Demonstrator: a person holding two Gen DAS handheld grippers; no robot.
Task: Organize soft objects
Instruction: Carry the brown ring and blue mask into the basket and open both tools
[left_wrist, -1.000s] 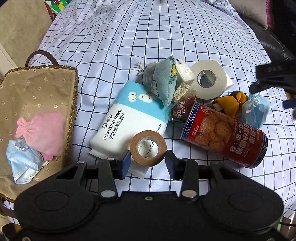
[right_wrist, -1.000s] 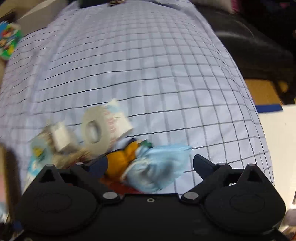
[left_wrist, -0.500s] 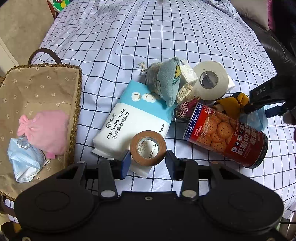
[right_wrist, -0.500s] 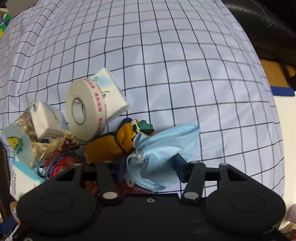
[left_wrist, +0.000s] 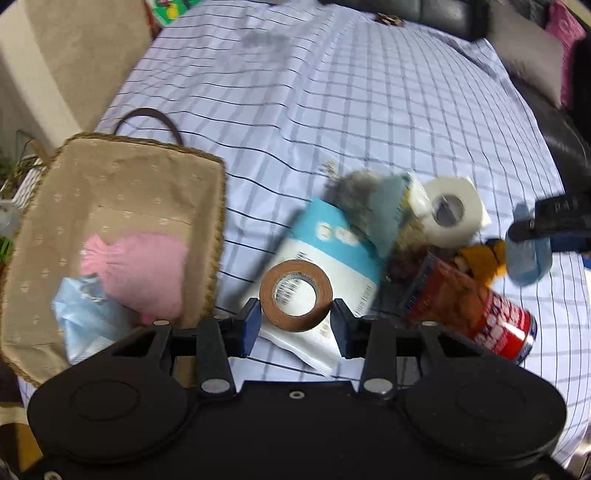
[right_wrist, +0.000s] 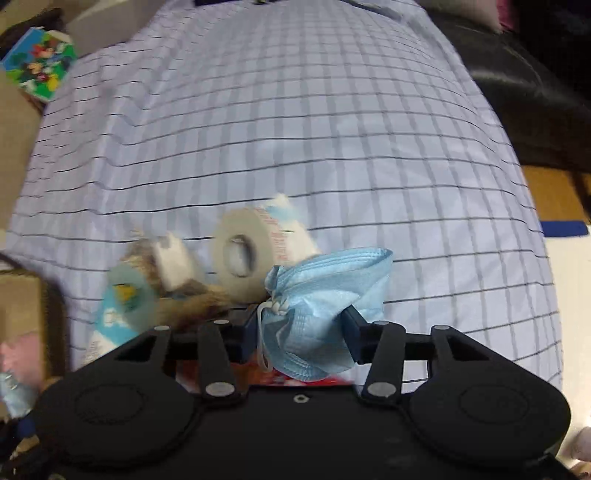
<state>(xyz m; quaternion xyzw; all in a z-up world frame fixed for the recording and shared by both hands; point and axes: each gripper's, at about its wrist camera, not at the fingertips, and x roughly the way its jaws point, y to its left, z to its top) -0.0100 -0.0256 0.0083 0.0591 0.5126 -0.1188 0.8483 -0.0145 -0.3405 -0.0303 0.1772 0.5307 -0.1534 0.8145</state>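
White cloth (left_wrist: 332, 92) with a dark grid, tan basket (left_wrist: 122, 184) with pale flowers, pink pouch (left_wrist: 144, 266), light blue mask (right_wrist: 321, 306), brown tape (left_wrist: 295, 295), red can (left_wrist: 476, 314).

Bright even light, motion blur, fisheye warping

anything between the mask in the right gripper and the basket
Yes. The right gripper holds the mask at the far side of the pile from the basket. The can, white roll, towel pack and brown tape lie between, so carry it over them.
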